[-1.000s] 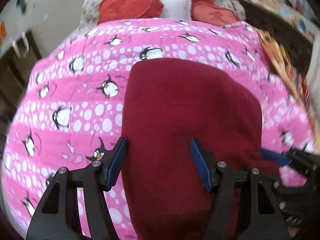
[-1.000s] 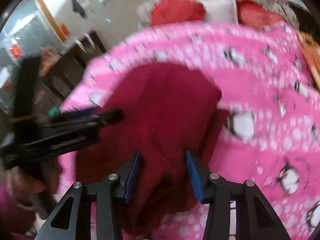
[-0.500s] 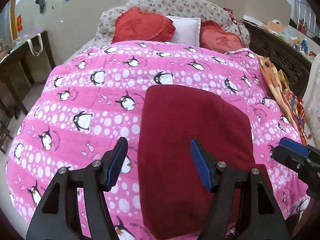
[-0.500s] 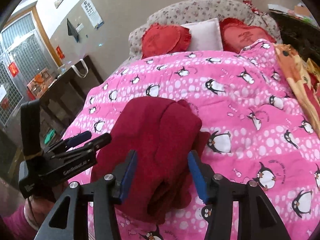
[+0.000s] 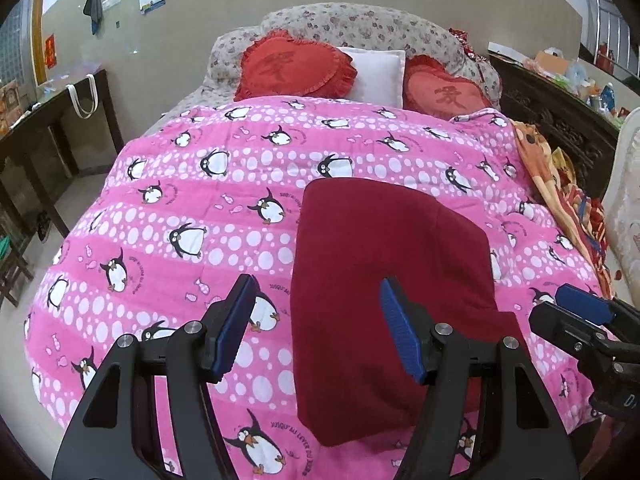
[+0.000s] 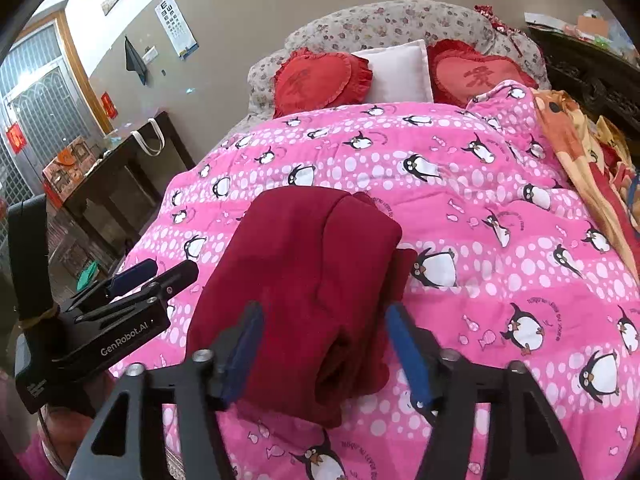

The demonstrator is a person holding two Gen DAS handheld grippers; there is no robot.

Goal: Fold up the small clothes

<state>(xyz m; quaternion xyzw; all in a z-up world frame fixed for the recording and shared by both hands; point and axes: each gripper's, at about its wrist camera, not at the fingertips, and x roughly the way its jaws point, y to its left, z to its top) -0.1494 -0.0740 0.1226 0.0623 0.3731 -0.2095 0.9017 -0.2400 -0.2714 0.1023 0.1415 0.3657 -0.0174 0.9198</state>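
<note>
A dark red garment [image 5: 384,264] lies folded into a rough rectangle on the pink penguin quilt [image 5: 192,216]; in the right wrist view it [image 6: 312,276] shows a thicker rolled fold on its right side. My left gripper [image 5: 320,328] is open and empty, held above the garment's near left edge. My right gripper [image 6: 328,348] is open and empty, above the garment's near end. Each gripper shows in the other's view: the right gripper [image 5: 580,320] at the right, the left gripper [image 6: 132,284] at the left.
Two red heart cushions [image 5: 296,64] and a white pillow [image 5: 376,72] lie at the bed's head. An orange patterned blanket [image 5: 560,184] is bunched along the right side. A dark wooden table [image 5: 52,120] stands left of the bed, carved dark furniture [image 5: 560,112] to the right.
Both grippers have pulled back and up from the garment, which now lies free on the quilt. The view has widened from close and blurred to the whole bed.
</note>
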